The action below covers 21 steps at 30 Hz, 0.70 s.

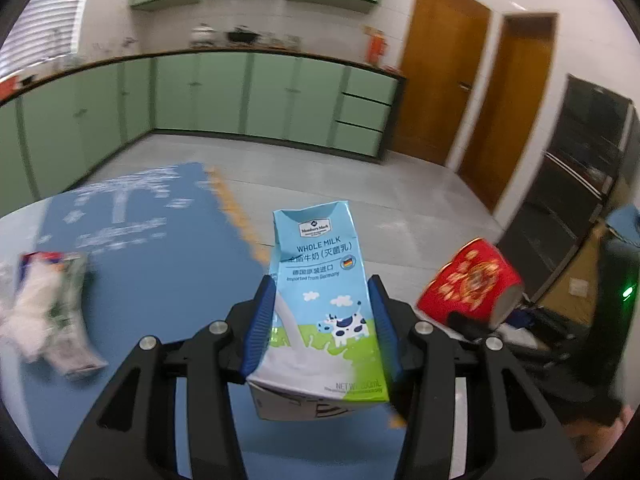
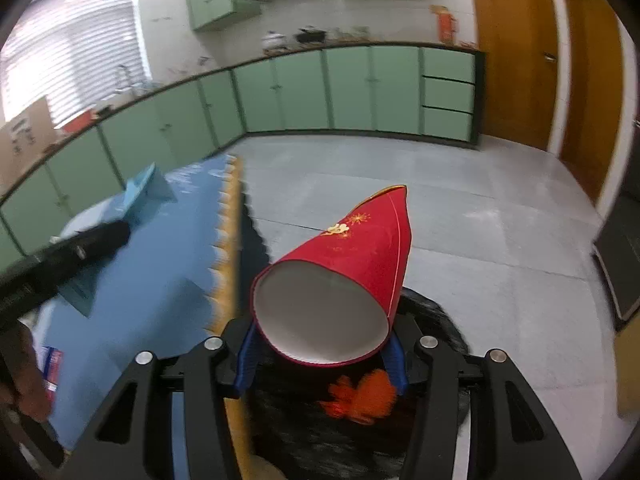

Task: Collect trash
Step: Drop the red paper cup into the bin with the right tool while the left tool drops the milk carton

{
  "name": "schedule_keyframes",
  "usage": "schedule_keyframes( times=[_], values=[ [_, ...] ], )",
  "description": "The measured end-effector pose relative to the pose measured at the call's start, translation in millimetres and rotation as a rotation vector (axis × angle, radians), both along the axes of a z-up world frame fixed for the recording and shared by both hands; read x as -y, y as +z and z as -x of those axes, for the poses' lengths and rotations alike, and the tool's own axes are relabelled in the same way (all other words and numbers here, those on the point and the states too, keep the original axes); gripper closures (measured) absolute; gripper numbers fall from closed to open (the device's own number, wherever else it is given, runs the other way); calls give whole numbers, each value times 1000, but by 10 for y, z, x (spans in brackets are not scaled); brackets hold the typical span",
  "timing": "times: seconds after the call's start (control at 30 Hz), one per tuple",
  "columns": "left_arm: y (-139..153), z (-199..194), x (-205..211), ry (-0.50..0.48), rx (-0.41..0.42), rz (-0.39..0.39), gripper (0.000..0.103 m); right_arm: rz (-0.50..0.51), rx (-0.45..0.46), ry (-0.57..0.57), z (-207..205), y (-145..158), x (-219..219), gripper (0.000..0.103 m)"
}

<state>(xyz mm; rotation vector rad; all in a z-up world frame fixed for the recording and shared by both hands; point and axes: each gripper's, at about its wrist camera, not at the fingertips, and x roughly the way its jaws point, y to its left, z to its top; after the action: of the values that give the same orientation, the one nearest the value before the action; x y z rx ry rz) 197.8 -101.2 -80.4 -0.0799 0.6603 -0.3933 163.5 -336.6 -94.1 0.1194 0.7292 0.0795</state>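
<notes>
Brand: the milk carton (image 1: 320, 304) read "Member's Mark";
Name: "WHOLE MILK";
Origin: "Imported from Germany";
Foot, 6 o'clock: "NET WT", figure unreadable

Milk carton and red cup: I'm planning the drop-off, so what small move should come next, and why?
Probably carry both toward a bin; none is in view. The left gripper is clamped on the milk carton, the right gripper holds the red cup, and both are off the blue table.

Blue table (image 1: 168, 280), crumpled wrapper (image 1: 52, 312) on it
</notes>
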Motion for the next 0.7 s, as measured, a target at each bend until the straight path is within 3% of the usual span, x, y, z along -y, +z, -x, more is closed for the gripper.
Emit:
schedule_keyframes(
  times=[0.07, 0.17, 0.3, 0.53, 0.7],
  values=[
    [-7, -60, 207, -47, -3, 1, 56, 13, -21, -25, -14, -87, 114, 51],
    [2, -122, 427, -98, 1, 6, 45, 30, -43, -78, -40, -197, 289, 38],
    [6, -190, 539, -117, 3, 10, 44, 24, -58, -119, -78, -268, 453, 34],
    [46, -208, 271, -39, 9, 17, 42, 15, -31, -151, 53, -231, 573, 29],
    [135, -77, -104, 42, 38, -16, 39, 7, 29, -125, 135, -33, 401, 23]
  ],
)
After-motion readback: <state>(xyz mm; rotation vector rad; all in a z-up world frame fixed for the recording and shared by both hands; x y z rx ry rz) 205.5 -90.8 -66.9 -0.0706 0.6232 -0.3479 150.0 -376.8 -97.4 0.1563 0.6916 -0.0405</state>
